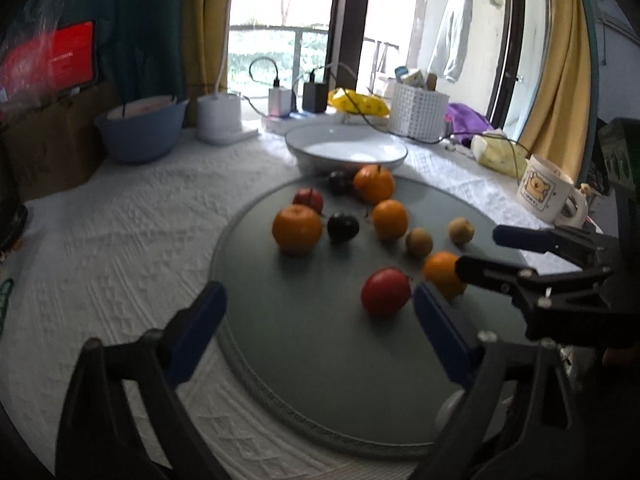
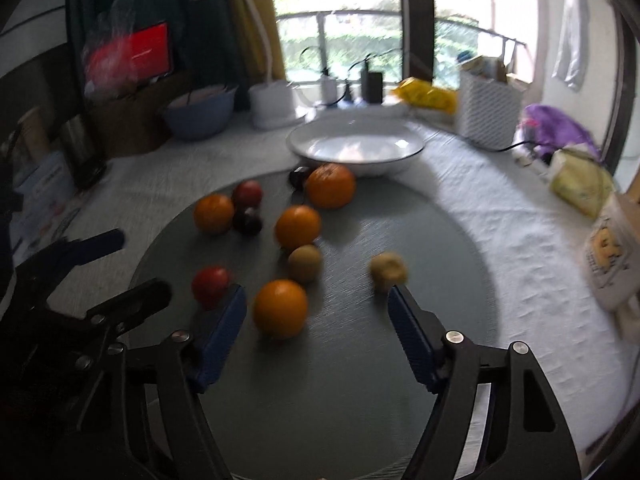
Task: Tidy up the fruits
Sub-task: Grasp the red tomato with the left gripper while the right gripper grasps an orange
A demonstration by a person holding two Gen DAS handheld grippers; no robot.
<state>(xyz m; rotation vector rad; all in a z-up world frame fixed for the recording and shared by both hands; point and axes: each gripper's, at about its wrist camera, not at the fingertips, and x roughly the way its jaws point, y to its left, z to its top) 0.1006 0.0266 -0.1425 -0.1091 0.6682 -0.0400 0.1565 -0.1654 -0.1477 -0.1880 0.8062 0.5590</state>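
Several oranges, two red apples, two dark plums and two kiwis lie loose on a round grey tray (image 1: 320,380). My left gripper (image 1: 320,320) hangs open over the tray's near part; a red apple (image 1: 386,292) lies just beyond its right finger. My right gripper (image 2: 316,300) is open too, and an orange (image 2: 281,309) sits just ahead between its blue pads, untouched. A red apple (image 2: 211,286) is beside its left fingertip and a kiwi (image 2: 388,272) by its right one. Each view shows the other gripper at its side: right gripper (image 1: 480,252), left gripper (image 2: 138,264).
An empty white bowl (image 1: 346,148) stands right behind the tray. Further back are a blue bowl (image 1: 140,128), a lamp base (image 1: 220,118), chargers with cables and a white basket (image 1: 418,110). A bear mug (image 1: 548,192) stands at the right. A white textured cloth (image 1: 120,240) covers the table.
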